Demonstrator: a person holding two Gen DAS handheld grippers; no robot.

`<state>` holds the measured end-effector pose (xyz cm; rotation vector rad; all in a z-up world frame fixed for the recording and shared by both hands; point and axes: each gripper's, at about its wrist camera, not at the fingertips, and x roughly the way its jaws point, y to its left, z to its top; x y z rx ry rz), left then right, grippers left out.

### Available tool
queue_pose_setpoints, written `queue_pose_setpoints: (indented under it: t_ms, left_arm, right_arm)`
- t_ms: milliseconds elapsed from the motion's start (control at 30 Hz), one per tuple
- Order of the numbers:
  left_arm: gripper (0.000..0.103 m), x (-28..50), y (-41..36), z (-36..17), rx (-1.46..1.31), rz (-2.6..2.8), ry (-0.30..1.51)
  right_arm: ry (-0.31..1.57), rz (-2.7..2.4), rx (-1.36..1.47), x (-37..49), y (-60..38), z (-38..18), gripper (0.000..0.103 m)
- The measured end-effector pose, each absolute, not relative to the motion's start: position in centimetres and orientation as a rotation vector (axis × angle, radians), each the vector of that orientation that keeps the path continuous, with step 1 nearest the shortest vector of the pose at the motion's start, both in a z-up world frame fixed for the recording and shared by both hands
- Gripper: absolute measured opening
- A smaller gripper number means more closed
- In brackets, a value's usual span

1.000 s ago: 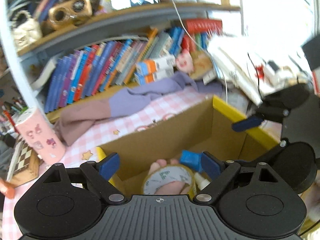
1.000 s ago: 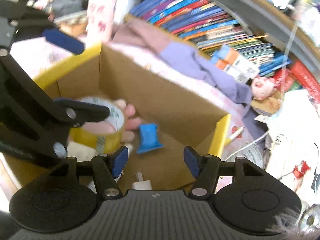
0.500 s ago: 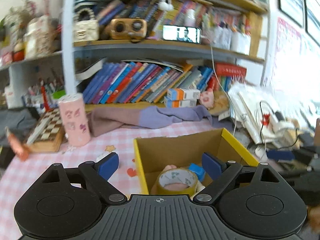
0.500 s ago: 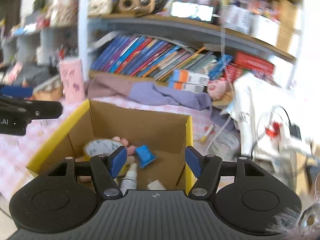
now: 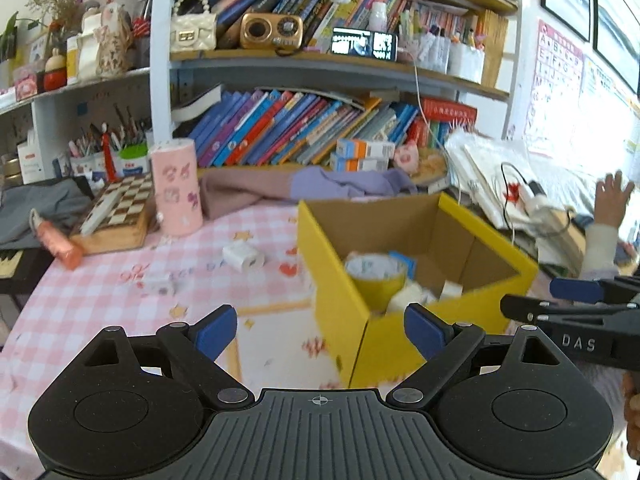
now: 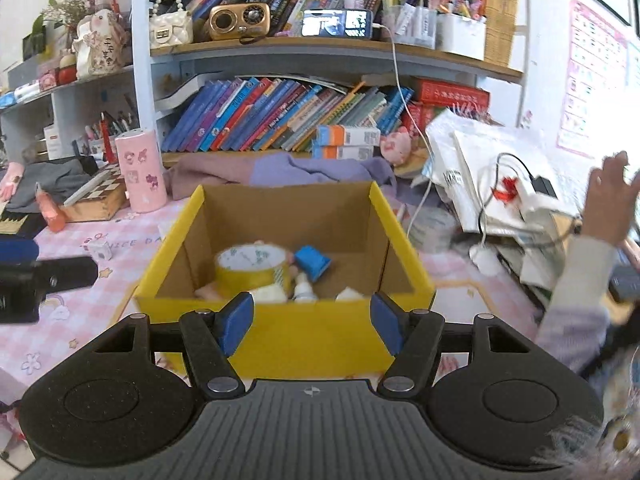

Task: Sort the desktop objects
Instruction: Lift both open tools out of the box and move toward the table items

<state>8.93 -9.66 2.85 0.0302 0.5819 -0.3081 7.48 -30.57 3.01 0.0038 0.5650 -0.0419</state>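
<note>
A yellow cardboard box (image 5: 352,320) (image 6: 320,332) stands open on the pink checked tablecloth. In it lie a tape roll (image 5: 374,276) (image 6: 252,266), a blue piece (image 6: 312,262), a small white bottle (image 6: 304,288) and other pale items. My left gripper (image 5: 320,328) is open and empty, level with the box's near left corner. My right gripper (image 6: 311,320) is open and empty in front of the box's near wall. A white plug (image 5: 242,258) and a small white piece (image 5: 158,280) lie on the cloth left of the box.
A pink cylinder (image 5: 176,188) and a chessboard case (image 5: 120,212) stand at the back left. Folded cloth (image 6: 280,170) lies behind the box, below shelves of books. Bags and cables pile up at right, where a person's hand (image 6: 612,196) is raised.
Both grippers have drawn back out of the box and rolled level. The box now lies ahead of them, and the left gripper has shifted left over the tablecloth.
</note>
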Motion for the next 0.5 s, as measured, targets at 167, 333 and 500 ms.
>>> queue_pose_setpoints:
  t_ms: [167, 333, 500]
  left_arm:
    - [0.093, 6.8, -6.8, 1.8, 0.039, -0.312, 0.614]
    - [0.093, 5.1, -4.1, 0.8, 0.028, -0.308, 0.645]
    - [0.093, 3.7, -1.9, 0.3, 0.041, -0.31, 0.657]
  right_arm:
    - [0.58, -0.085, 0.005, 4.7, -27.4, 2.3, 0.062]
    - [0.603, -0.106, 0.028, 1.9, -24.5, 1.4, 0.062]
    - [0.644, -0.104, 0.048, 0.1, -21.8, 0.2, 0.063]
